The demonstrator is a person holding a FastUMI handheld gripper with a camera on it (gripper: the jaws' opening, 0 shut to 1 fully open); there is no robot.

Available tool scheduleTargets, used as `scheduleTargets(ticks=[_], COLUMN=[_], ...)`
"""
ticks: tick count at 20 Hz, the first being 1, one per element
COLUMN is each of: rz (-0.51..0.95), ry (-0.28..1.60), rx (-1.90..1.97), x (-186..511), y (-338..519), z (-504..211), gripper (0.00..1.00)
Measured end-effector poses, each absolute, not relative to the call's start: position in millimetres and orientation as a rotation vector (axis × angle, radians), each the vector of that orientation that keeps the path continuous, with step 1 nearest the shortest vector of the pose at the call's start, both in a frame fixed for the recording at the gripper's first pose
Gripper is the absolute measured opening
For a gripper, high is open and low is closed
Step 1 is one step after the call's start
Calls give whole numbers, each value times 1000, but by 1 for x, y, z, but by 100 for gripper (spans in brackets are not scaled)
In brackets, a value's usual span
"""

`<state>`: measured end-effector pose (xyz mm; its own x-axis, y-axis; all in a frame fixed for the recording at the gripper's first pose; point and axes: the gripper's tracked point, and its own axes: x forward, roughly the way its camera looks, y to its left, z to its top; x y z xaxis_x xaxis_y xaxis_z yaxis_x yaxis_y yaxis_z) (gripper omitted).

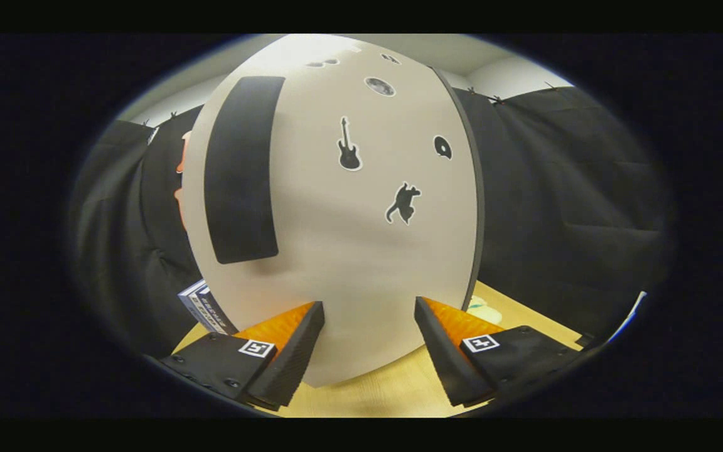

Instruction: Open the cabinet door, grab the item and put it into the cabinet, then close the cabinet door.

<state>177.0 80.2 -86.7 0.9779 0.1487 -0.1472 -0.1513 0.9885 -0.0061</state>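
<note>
Jaws [369, 314] spread wide, gripping nothing — closed white cabinet door [336, 251] just ahead, on wooden table [386, 389].

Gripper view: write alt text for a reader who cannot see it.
A closed white cabinet door stands close ahead of the open gripper, whose fingers sit apart with nothing between them. The door carries a tall black handle strip and black stickers, including a guitar and a cat. A boxed item rests on the wooden table beside the cabinet.
</note>
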Motion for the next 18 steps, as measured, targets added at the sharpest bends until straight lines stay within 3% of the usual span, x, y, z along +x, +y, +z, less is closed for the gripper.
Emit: scheduleTargets(ticks=[18], rz=[129], ry=[247], rx=[-8], x=[178], y=[108], z=[-105], gripper=[95])
